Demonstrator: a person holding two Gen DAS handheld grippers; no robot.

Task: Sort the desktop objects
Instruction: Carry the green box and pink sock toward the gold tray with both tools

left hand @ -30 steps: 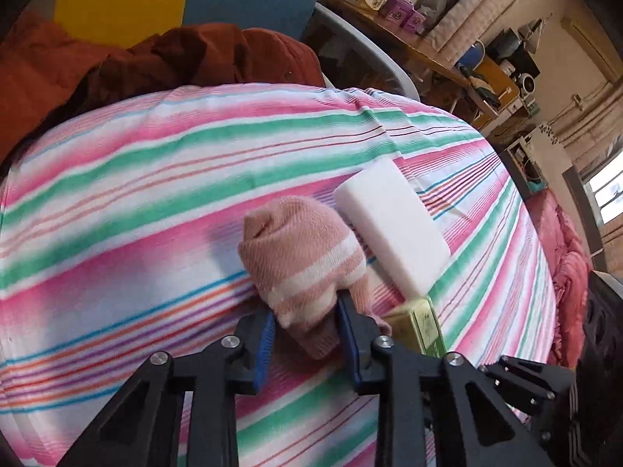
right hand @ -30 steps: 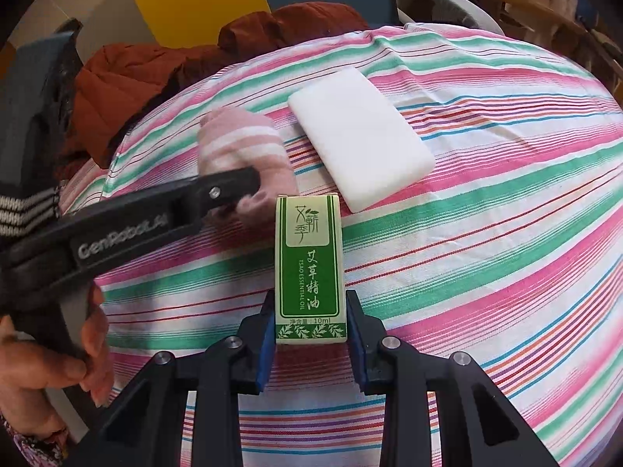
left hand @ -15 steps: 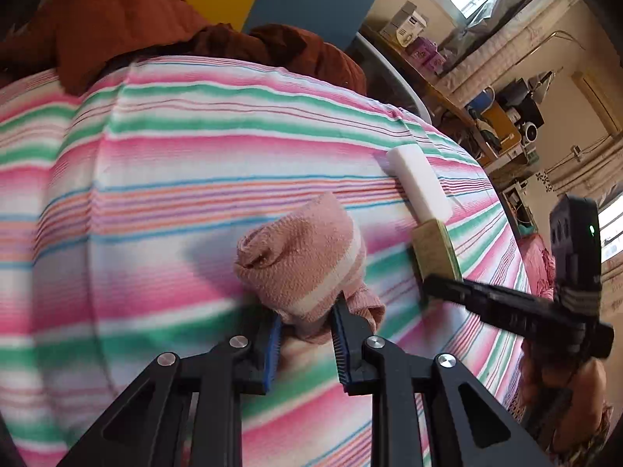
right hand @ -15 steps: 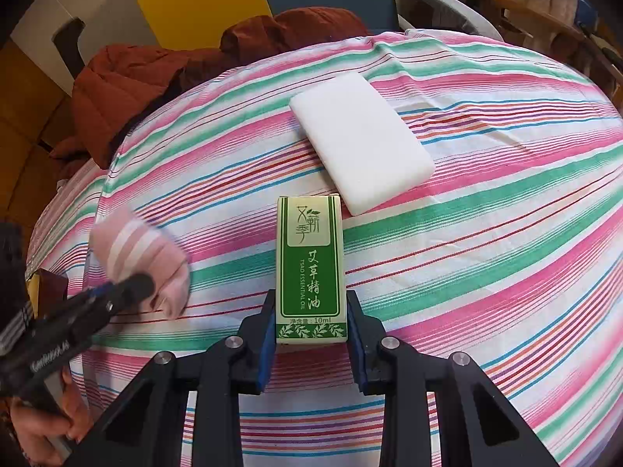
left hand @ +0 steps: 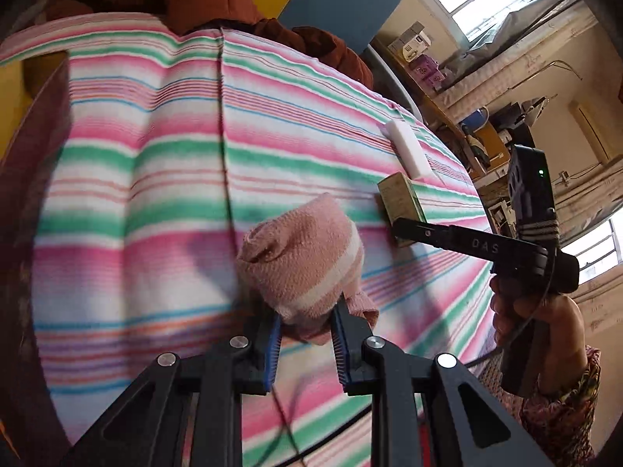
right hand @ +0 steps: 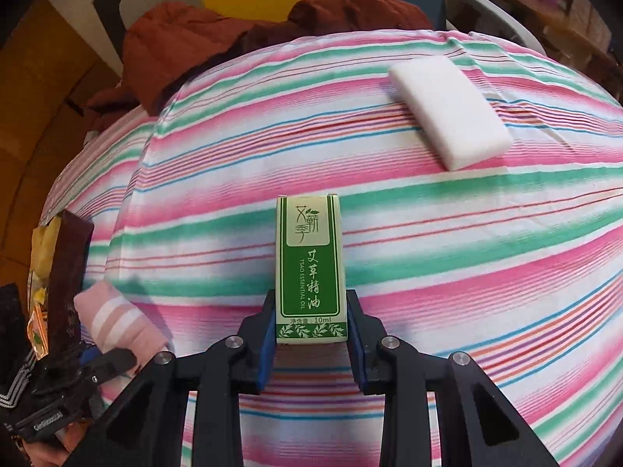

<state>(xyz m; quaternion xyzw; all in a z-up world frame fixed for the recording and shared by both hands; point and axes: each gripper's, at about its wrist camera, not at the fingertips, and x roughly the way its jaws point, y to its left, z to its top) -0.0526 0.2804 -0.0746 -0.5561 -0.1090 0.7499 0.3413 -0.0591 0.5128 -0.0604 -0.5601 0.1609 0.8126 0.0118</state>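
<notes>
Left gripper (left hand: 305, 325) clamped on the rolled pink striped sock (left hand: 301, 260) above the striped tablecloth (left hand: 155, 179); right gripper (right hand: 311, 336) clamped on the green essential-oil box (right hand: 307, 272), white sponge block (right hand: 447, 111) lying apart beyond it.
</notes>
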